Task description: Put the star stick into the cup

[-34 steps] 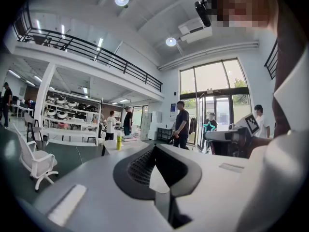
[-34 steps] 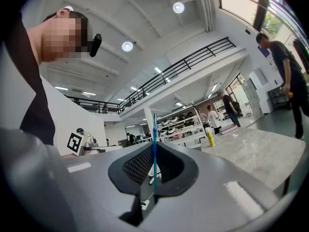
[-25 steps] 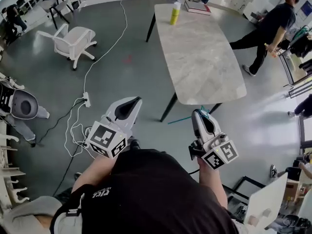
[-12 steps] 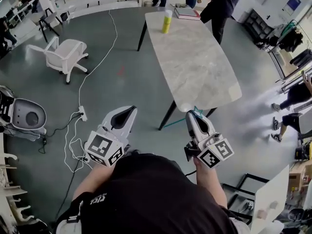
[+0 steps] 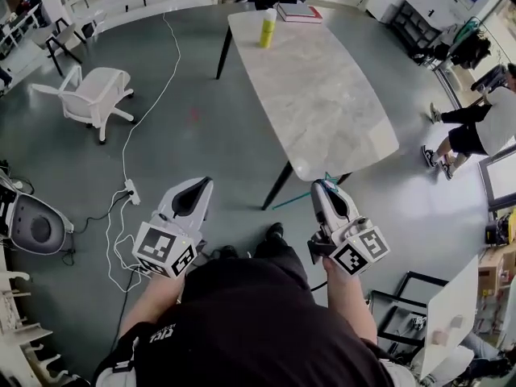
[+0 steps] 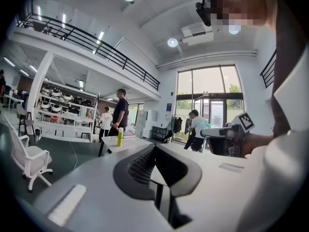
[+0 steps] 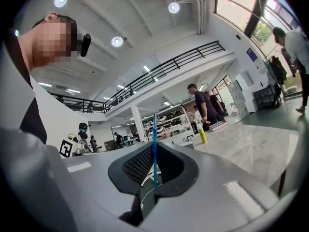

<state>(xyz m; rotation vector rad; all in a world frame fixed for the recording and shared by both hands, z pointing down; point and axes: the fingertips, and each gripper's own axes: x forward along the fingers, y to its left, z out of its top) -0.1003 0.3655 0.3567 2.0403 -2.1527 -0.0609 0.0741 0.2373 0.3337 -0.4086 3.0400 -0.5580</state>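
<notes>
Right gripper (image 5: pixel 322 186) pinches one teal star stick (image 7: pixel 154 146); left gripper (image 5: pixel 201 183) closed, empty; one yellow cup (image 5: pixel 266 29) on the table (image 5: pixel 330 103).

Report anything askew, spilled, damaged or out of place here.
Nothing is spilled or damaged. The only untidy thing is the white cable trailing loose across the floor to a power strip. The star stick sits straight in the fingers of the right gripper, and the yellow cup stands upright on the table.

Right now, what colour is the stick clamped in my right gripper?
Teal-blue; the star stick shows best in the right gripper view.
</notes>
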